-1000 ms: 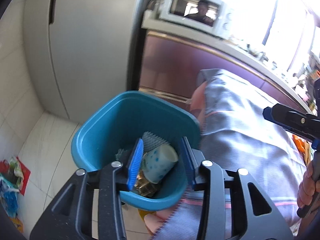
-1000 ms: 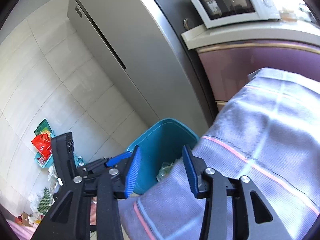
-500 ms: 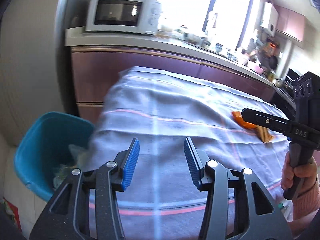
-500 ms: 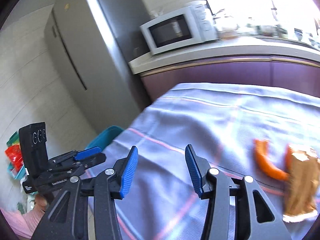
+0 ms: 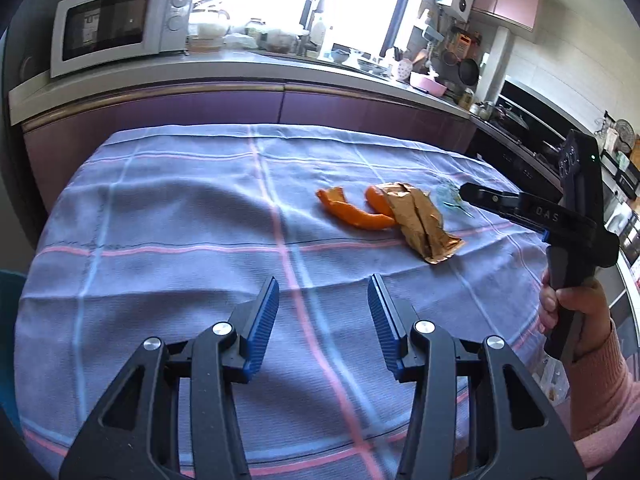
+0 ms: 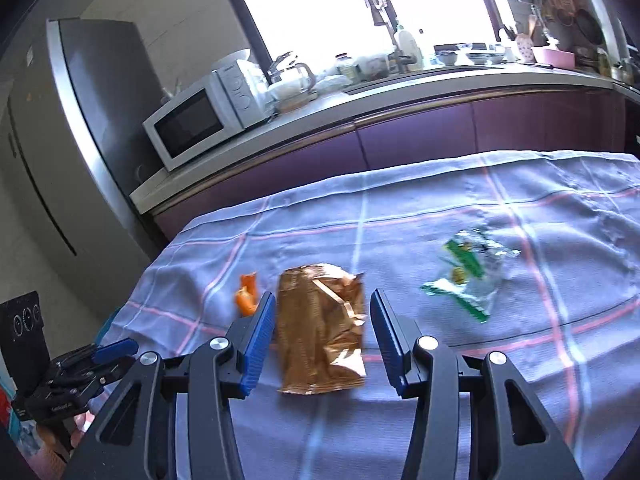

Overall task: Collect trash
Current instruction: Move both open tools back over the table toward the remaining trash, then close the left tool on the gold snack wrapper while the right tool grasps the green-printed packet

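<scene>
On the checked blue cloth (image 5: 180,220) lie a curled orange peel (image 5: 352,214), a crumpled brown wrapper (image 5: 416,216) partly over it, and a clear-and-green wrapper (image 6: 468,276) further right. My left gripper (image 5: 324,280) hovers open over bare cloth, short of the peel, nothing between its fingers. My right gripper (image 6: 324,294) is open above the brown wrapper (image 6: 320,328), which shows between the jaws without the pads touching it. The peel (image 6: 248,298) peeks out left of the wrapper. In the left wrist view a hand holds the right gripper (image 5: 466,194) at the right.
A sliver of the teal bin (image 5: 8,320) shows at the table's left end. Behind the table runs a purple-fronted counter (image 5: 280,100) with a microwave (image 5: 116,24) and crowded dishes. A grey fridge (image 6: 80,140) stands far left. A stove is at the right.
Both views swung right, from the teal bin and fridge to the table. The peel and wrappers came into view. The left jaws stand a little wider than when over the bin.
</scene>
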